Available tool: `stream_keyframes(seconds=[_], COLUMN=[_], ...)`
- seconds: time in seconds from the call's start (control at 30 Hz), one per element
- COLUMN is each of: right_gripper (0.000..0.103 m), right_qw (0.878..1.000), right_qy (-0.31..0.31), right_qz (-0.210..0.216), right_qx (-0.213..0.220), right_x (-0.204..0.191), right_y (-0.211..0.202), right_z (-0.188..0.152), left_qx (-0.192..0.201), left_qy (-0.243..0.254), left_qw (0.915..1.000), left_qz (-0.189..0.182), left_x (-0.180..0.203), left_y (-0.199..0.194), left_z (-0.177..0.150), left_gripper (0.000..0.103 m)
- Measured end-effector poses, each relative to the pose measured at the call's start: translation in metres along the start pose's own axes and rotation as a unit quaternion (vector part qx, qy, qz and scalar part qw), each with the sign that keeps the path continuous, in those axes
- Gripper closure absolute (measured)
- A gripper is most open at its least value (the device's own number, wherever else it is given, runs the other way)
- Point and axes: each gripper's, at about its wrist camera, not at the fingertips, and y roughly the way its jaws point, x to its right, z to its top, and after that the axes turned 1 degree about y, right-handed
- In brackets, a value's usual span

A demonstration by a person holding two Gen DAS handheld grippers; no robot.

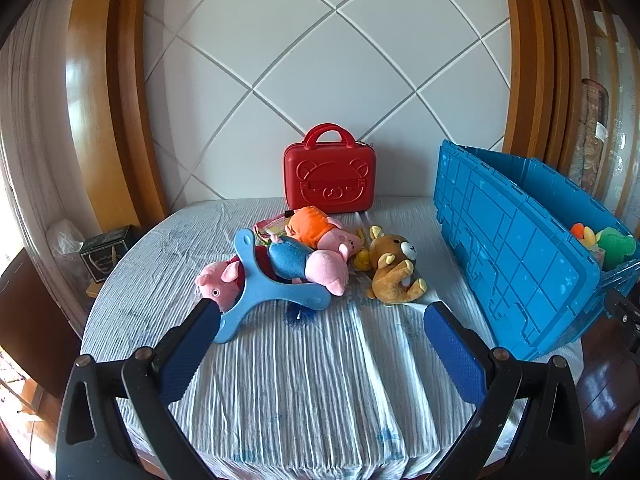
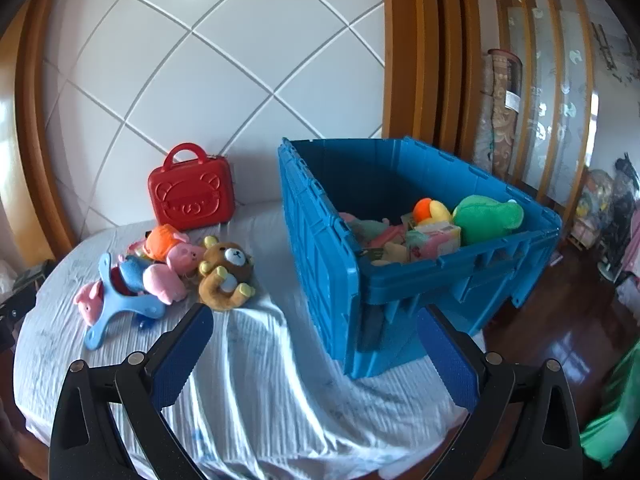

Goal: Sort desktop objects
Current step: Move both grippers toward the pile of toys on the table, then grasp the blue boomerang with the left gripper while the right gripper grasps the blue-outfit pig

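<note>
A heap of toys lies mid-table: a brown bear plush (image 1: 394, 266) (image 2: 226, 276), pink pig plushes in blue (image 1: 308, 266) (image 2: 154, 276) and in orange (image 1: 320, 228) (image 2: 170, 246), a third pig (image 1: 216, 282), and a light blue three-armed plastic toy (image 1: 262, 292) (image 2: 120, 306). A blue crate (image 1: 516, 248) (image 2: 420, 280) stands to the right with a green plush (image 2: 488, 218) and other toys inside. My left gripper (image 1: 320, 316) hovers open in front of the heap, its left finger overlapping the blue toy's arm in the picture. My right gripper (image 2: 314, 320) is open before the crate's near corner, holding nothing.
A red bear-embossed case (image 1: 328, 176) (image 2: 190, 194) stands upright against the white quilted wall behind the toys. A pale crinkled cloth (image 1: 300, 380) covers the round table. A dark box (image 1: 104, 252) sits off the table's left edge. Dark wooden floor (image 2: 560, 340) lies to the right.
</note>
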Motion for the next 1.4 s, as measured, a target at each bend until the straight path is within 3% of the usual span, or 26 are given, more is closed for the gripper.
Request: stream_keyframes(seconds=[0.37, 0.73, 1.0, 1.27, 1.4], right_gripper=[0.000, 0.000, 0.000, 0.000, 0.000], right_qw=[0.999, 0.983, 0.978, 0.970, 0.968], right_qy=[-0.021, -0.082, -0.123, -0.132, -0.126], right_qz=[0.026, 0.139, 0.136, 0.125, 0.118], right_qx=[-0.026, -0.085, -0.100, -0.162, -0.183], right_x=[-0.029, -0.083, -0.145, -0.236, -0.260], right_y=[0.032, 0.082, 0.111, 0.182, 0.220], right_z=[0.000, -0.020, -0.023, -0.024, -0.030], left_qx=[-0.040, -0.091, -0.109, -0.150, -0.188], left_qy=[-0.028, -0.056, -0.039, -0.014, 0.004], left_qw=[0.9977, 0.9849, 0.9894, 0.9884, 0.9821], left_qz=[0.048, 0.136, 0.088, 0.013, -0.004], left_x=[-0.049, -0.101, -0.127, -0.162, -0.166], left_y=[0.032, 0.046, 0.102, 0.211, 0.268], left_z=[-0.007, -0.041, -0.040, -0.030, -0.038], left_gripper=[0.000, 0.000, 0.000, 0.000, 0.003])
